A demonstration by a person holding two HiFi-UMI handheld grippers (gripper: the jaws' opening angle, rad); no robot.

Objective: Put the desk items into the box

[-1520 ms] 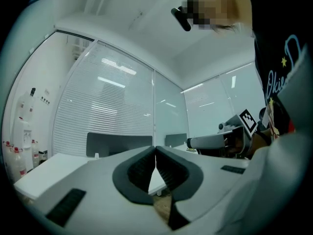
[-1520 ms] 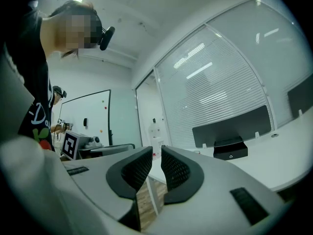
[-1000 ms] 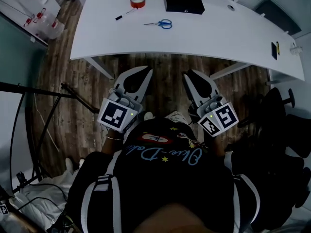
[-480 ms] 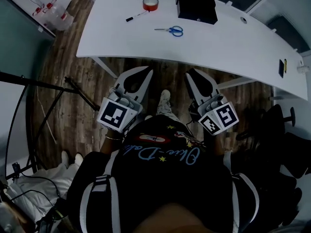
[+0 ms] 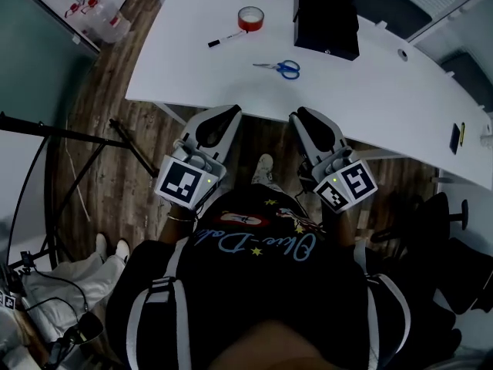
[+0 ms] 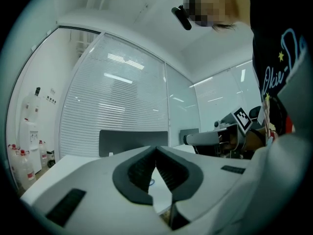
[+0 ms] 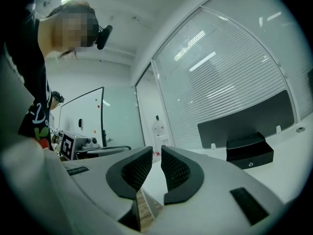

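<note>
On the white desk [image 5: 370, 91] lie a red tape roll [image 5: 251, 18], a black marker [image 5: 223, 40] and blue-handled scissors [image 5: 279, 68]. A black box [image 5: 327, 21] stands at the desk's far side, right of the tape; the right gripper view shows the box [image 7: 249, 150] beyond the jaws. My left gripper [image 5: 233, 110] is shut and empty, its tips at the desk's near edge. My right gripper [image 5: 295, 116] is beside it, jaws nearly touching with nothing between them. The items lie well ahead of both. The left gripper [image 6: 156, 148] and right gripper [image 7: 155, 148] point level over the desk.
A small dark phone-like item [image 5: 459, 136] lies at the desk's right end. Bottles [image 5: 100, 6] stand on the floor at the far left. A black stand [image 5: 77, 133] with cables is at my left, an office chair [image 5: 454, 214] at my right. A dark screen [image 6: 132, 140] backs the desk.
The desk has come closer in the head view: both grippers moved forward from over the floor to its near edge. Their jaws look the same as before.
</note>
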